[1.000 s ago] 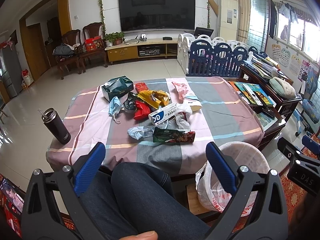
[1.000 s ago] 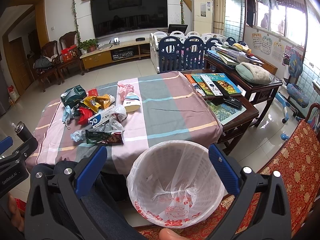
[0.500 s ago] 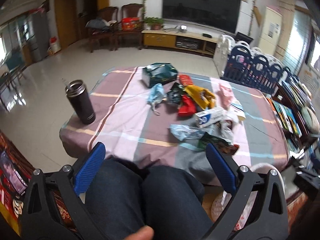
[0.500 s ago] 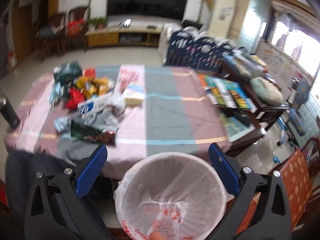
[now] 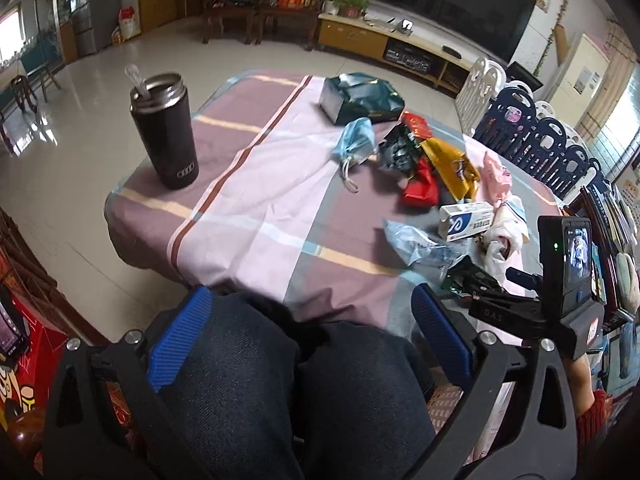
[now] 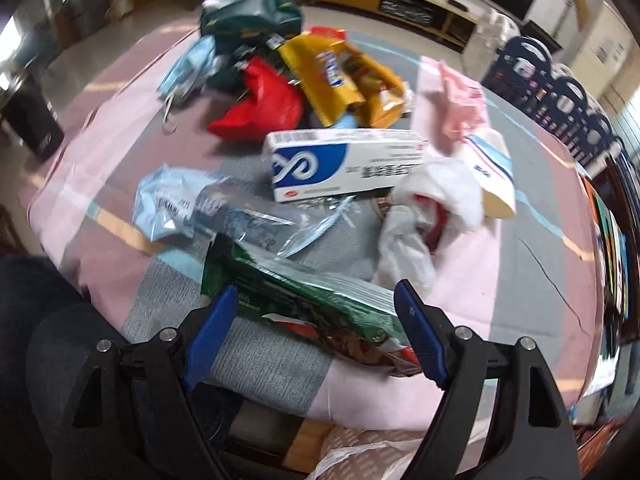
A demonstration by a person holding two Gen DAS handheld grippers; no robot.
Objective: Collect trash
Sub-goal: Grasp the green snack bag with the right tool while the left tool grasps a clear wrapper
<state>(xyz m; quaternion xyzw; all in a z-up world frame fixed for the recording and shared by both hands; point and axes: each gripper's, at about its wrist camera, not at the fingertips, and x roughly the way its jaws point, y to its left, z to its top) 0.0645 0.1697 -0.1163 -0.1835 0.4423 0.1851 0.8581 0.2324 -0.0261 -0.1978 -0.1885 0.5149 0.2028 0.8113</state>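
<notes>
A heap of trash lies on the striped tablecloth point(image 6: 500, 280): a green snack wrapper point(image 6: 304, 300) nearest me, a clear plastic bag point(image 6: 208, 208), a white and blue box point(image 6: 344, 164), a red bag point(image 6: 264, 108), yellow packets point(image 6: 332, 68), white crumpled plastic point(image 6: 424, 208) and a blue face mask point(image 5: 356, 144). My right gripper point(image 6: 312, 320) is open, its fingers either side of the green wrapper's near edge, not closed on it. My left gripper point(image 5: 312, 320) is open and empty, held low above my knees before the table edge. The right gripper's body shows in the left wrist view point(image 5: 560, 280).
A black tumbler point(image 5: 166, 132) with a straw stands at the table's left corner. A dark green bag point(image 5: 360, 96) lies at the far side. A strip of the bin's white liner point(image 6: 352, 460) shows below the table edge. A side table with books point(image 5: 612, 240) stands to the right.
My right gripper has moved forward from above the bin to the green wrapper at the table's near edge. My left gripper has swung left, bringing the tumbler closer in view.
</notes>
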